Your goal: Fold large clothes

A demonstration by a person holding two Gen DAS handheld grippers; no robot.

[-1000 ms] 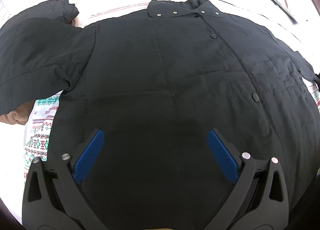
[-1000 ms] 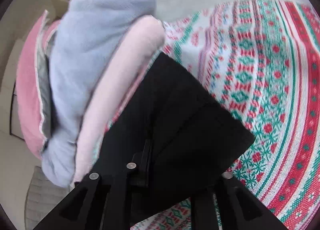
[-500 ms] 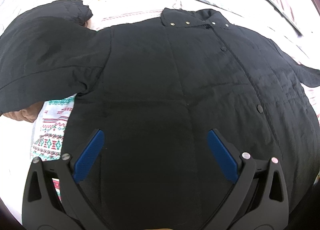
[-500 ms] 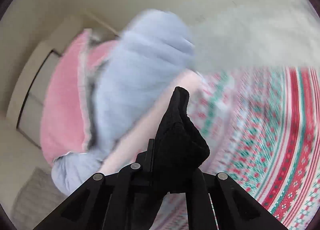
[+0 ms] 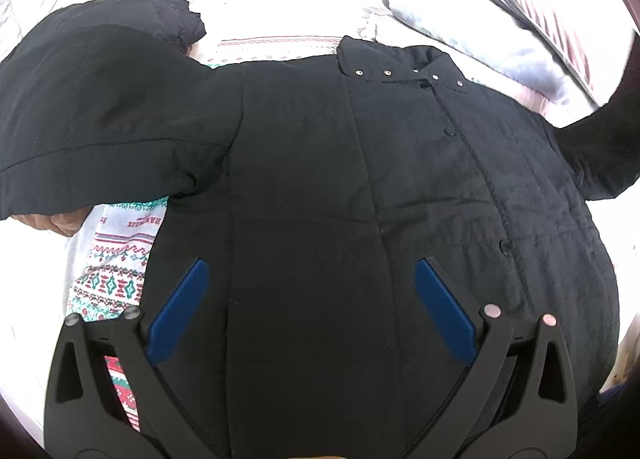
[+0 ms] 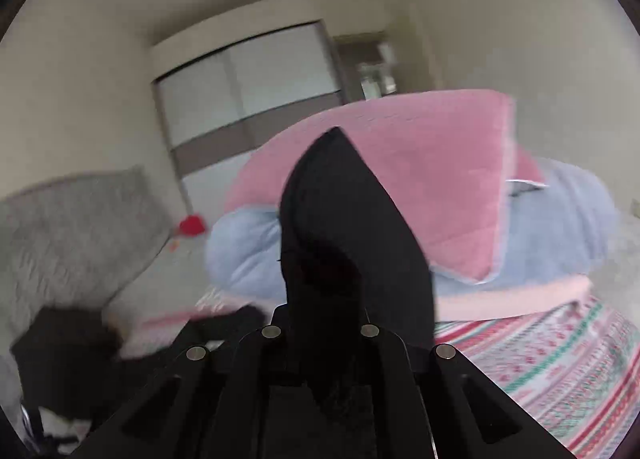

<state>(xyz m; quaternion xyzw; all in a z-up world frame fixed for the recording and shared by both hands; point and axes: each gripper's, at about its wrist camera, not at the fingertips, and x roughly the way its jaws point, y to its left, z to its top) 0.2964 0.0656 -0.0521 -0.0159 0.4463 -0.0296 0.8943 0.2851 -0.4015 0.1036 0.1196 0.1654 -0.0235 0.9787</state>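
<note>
A large black quilted jacket (image 5: 340, 179) lies front up on a patterned bedspread (image 5: 116, 259), collar at the far side. Its left sleeve (image 5: 100, 119) is spread out to the left. My left gripper (image 5: 308, 307) is open with blue pads, hovering over the jacket's lower body. The jacket's right sleeve (image 5: 600, 147) rises off the bed at the right edge. In the right wrist view my right gripper (image 6: 320, 323) is shut on that black sleeve end (image 6: 344, 219), which stands up between the fingers and hides the fingertips.
Folded blue and pink bedding (image 6: 460, 195) is stacked on the bed behind the sleeve; it also shows in the left wrist view (image 5: 480, 31). A grey headboard (image 6: 72, 235), a wardrobe (image 6: 248, 91) and a small red object (image 6: 192, 225) are beyond.
My right gripper has lifted the sleeve off the bedspread and swung round toward the bedding and wardrobe. My left gripper has drawn back, showing more of the jacket.
</note>
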